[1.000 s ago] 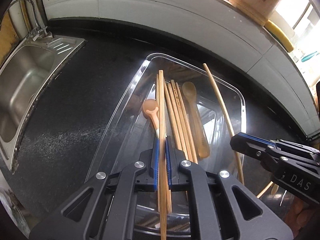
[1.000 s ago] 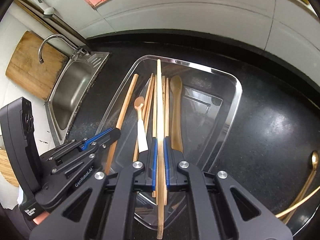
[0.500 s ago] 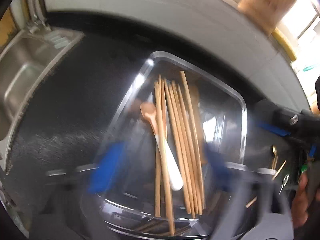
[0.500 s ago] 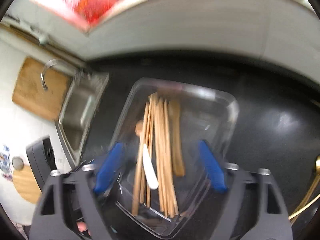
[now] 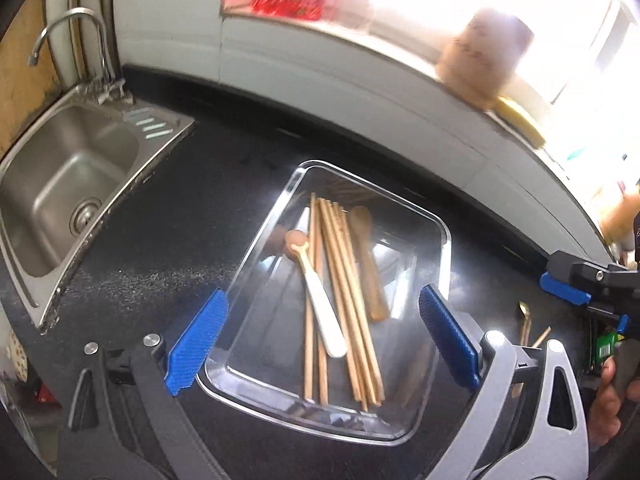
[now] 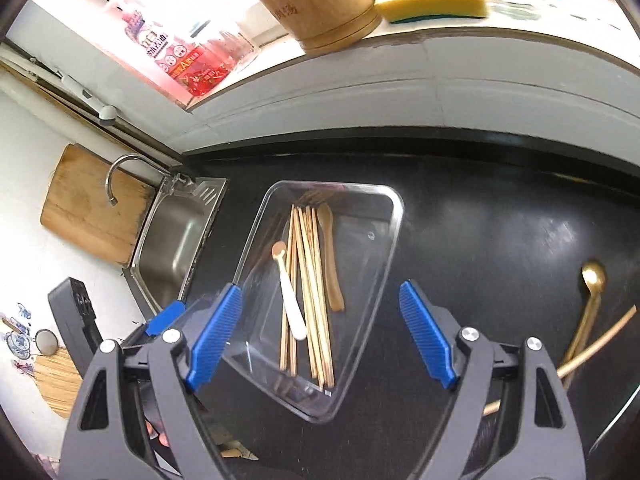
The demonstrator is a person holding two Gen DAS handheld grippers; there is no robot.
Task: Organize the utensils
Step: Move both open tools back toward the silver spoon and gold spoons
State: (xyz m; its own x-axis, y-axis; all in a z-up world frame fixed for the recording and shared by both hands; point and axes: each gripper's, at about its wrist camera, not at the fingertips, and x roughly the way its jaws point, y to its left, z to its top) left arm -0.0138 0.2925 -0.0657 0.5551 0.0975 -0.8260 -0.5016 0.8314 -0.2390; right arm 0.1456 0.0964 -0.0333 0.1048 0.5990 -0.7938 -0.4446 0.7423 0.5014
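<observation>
While both my left gripper (image 5: pixel 322 344) and right gripper (image 6: pixel 320 334) hang spread wide and empty, the bundle of wooden chopsticks (image 6: pixel 308 284) lies inside the clear rectangular plastic tray (image 6: pixel 390 232), between a white-handled spoon (image 6: pixel 290 300) and a wooden spoon (image 6: pixel 332 260), on the black countertop (image 6: pixel 500 240).

Clear tray (image 5: pixel 256 240) sits mid-counter (image 5: pixel 160 240); its walls fence the chopsticks (image 5: pixel 344 296), white-handled spoon (image 5: pixel 320 304) and wooden spoon (image 5: pixel 368 264) lying side by side inside, access from above only. Right half of tray floor bare. L of tray: open counter up to sink (image 5: pixel 60 184) rim, faucet (image 5: pixel 68 28) behind. R of tray: wide bare counter, then gold spoon (image 6: pixel 588 300) w/ a chopstick (image 6: pixel 592 344) across it nr the edge. Backsplash wall close behind tray. Both grippers, left (image 5: pixel 324 348) and right (image 6: pixel 320 340), spread wide, straddling tray's near end.
</observation>
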